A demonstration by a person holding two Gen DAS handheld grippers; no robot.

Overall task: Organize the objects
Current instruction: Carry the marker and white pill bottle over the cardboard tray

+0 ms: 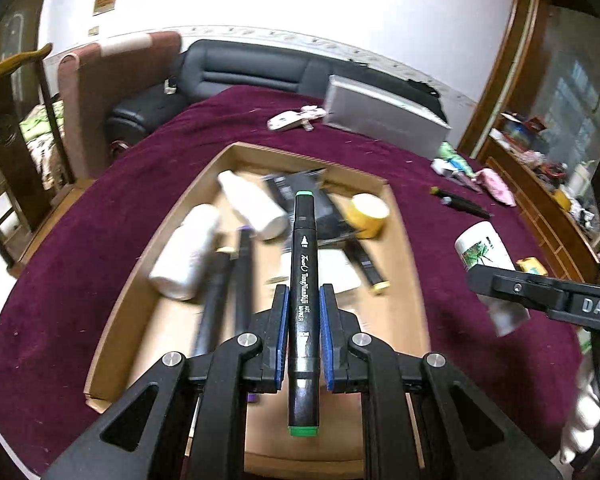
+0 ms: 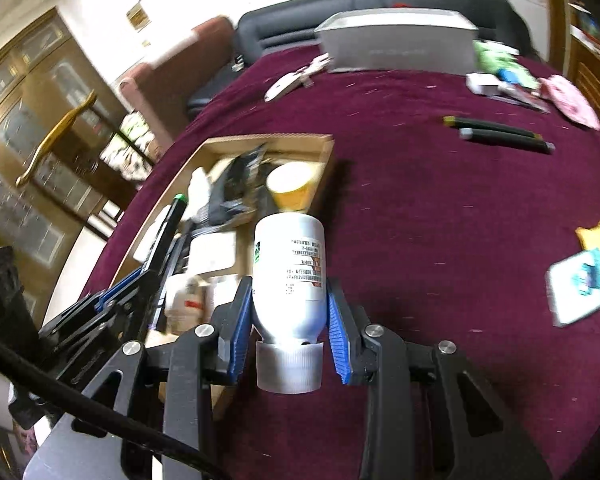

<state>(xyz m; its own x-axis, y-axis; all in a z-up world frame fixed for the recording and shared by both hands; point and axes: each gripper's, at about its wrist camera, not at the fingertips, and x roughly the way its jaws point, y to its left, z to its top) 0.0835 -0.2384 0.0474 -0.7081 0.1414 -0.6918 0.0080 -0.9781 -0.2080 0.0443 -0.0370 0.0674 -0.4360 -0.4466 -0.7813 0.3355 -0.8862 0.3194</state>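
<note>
In the left wrist view we see our left gripper (image 1: 303, 312) clenched on a green-capped marker (image 1: 303, 280), held at centre frame above the cardboard tray (image 1: 140, 264) on the maroon worktop (image 1: 100, 184). Our right gripper (image 2: 288, 308) grasps a white bottle (image 2: 289, 264), cap toward the camera, at the tray's right edge.

Black green-capped marker (image 1: 303, 312) hanging lengthwise over cardboard tray (image 1: 236, 151); white labelled bottle (image 2: 289, 276), cap toward camera, hovering beside tray's right wall above maroon desk (image 2: 440, 216).
</note>
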